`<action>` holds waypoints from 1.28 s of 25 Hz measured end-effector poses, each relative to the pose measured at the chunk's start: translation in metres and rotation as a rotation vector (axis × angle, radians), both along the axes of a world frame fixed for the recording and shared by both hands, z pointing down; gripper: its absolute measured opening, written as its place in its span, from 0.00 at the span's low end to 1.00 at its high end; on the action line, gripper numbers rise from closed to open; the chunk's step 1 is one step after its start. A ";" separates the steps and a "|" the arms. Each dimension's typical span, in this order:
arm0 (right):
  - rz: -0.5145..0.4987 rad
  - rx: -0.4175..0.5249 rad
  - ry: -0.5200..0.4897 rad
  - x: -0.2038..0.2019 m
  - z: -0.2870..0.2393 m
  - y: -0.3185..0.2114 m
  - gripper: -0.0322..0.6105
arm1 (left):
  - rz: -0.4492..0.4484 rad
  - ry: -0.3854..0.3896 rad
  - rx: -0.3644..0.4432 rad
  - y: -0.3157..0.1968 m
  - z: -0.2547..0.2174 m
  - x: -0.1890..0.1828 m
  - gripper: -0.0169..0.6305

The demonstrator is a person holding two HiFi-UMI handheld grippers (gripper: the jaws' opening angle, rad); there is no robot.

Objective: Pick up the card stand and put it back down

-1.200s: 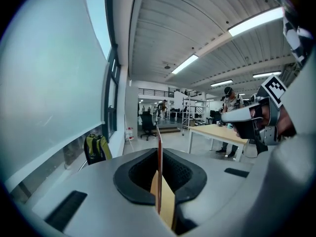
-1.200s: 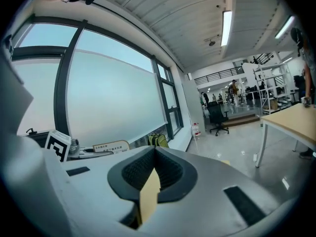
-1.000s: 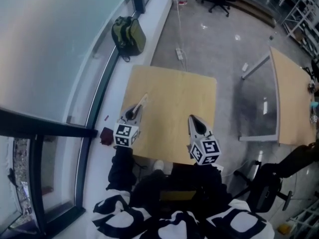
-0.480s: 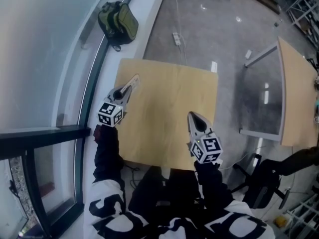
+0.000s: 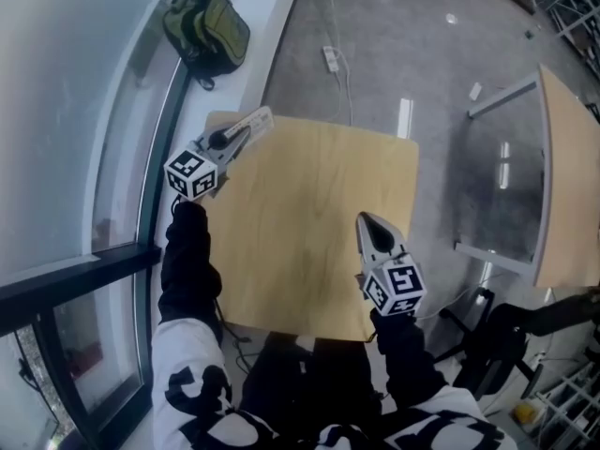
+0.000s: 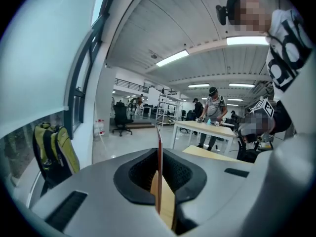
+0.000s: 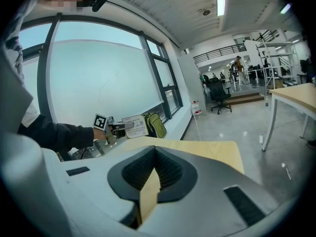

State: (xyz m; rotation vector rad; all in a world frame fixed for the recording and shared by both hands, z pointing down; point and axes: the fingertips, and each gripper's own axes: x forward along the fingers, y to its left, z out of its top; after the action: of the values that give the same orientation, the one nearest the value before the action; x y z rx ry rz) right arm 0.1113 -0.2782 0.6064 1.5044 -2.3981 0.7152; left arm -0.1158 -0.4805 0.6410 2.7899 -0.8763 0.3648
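The card stand (image 5: 255, 119), a thin flat card holder with print on it, is held in the air over the far left corner of the wooden table (image 5: 309, 223). My left gripper (image 5: 242, 131) is shut on it. In the left gripper view the card stand (image 6: 158, 147) shows edge-on, upright between the closed jaws. The right gripper view shows the card stand (image 7: 135, 126) face-on, sticking out of the left gripper (image 7: 118, 127). My right gripper (image 5: 364, 221) hovers over the table's near right part, shut with nothing in it, as its own view (image 7: 155, 151) confirms.
A green backpack (image 5: 208, 28) lies on the window ledge beyond the table. A power strip (image 5: 330, 59) and cable lie on the floor. Another table (image 5: 567, 186) stands at the right, an office chair (image 5: 502, 345) at the near right. Glass wall (image 5: 66, 111) runs along the left.
My left gripper has risen and moved toward the far left corner with the card stand in it. The right gripper has stayed about where it was.
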 end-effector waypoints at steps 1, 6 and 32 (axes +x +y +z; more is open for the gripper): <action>-0.008 -0.003 0.007 0.000 0.004 -0.002 0.08 | 0.024 0.022 -0.004 -0.006 0.001 0.003 0.06; -0.061 -0.010 0.021 -0.002 0.024 -0.012 0.08 | 0.192 0.088 -0.062 -0.016 0.013 0.026 0.06; -0.091 -0.021 0.013 -0.008 0.039 -0.003 0.08 | 0.229 -0.094 -0.187 -0.004 0.075 0.058 0.56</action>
State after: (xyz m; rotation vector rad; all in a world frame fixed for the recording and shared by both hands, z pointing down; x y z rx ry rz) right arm 0.1035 -0.2815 0.6454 1.3775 -2.4242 0.7068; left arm -0.0579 -0.4843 0.7156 2.7196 -0.5101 0.5858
